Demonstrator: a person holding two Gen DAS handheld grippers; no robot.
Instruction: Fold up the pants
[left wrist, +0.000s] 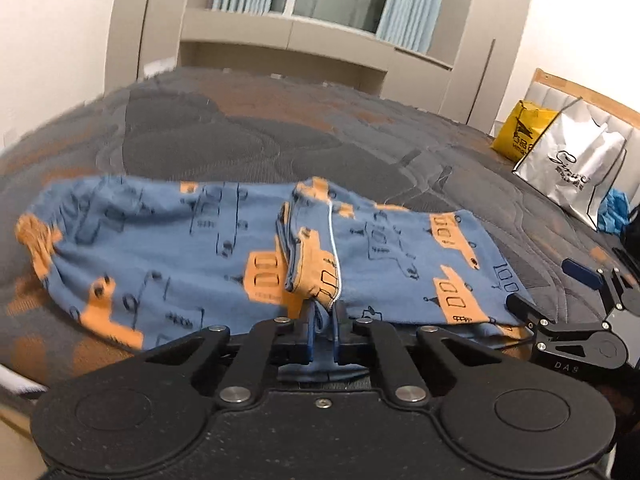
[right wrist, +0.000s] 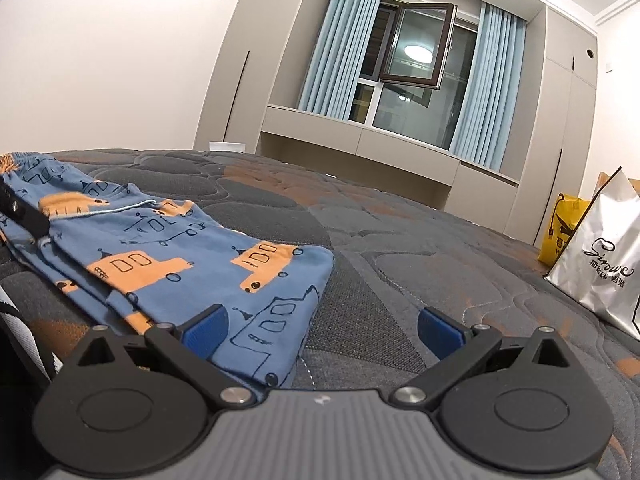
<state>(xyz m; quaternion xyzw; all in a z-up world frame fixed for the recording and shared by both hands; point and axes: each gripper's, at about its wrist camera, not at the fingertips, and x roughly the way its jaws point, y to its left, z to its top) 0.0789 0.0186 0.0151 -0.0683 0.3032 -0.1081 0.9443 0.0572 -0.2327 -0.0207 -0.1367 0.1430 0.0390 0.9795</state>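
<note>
The blue pants (left wrist: 168,240) with orange vehicle prints lie across the dark quilted bed (left wrist: 248,136). My left gripper (left wrist: 323,320) is shut on the near middle edge of the pants and lifts a fold of cloth with a white drawstring. My right gripper (right wrist: 320,330) is open, low over the bed, its jaws astride the right leg end of the pants (right wrist: 248,280). It also shows at the right of the left wrist view (left wrist: 560,288), open at the pants' right end.
A silver shopping bag (right wrist: 600,264) and a yellow bag (right wrist: 560,232) stand at the right of the bed. Beige cabinets (right wrist: 360,136) and a curtained window lie beyond the bed's far edge.
</note>
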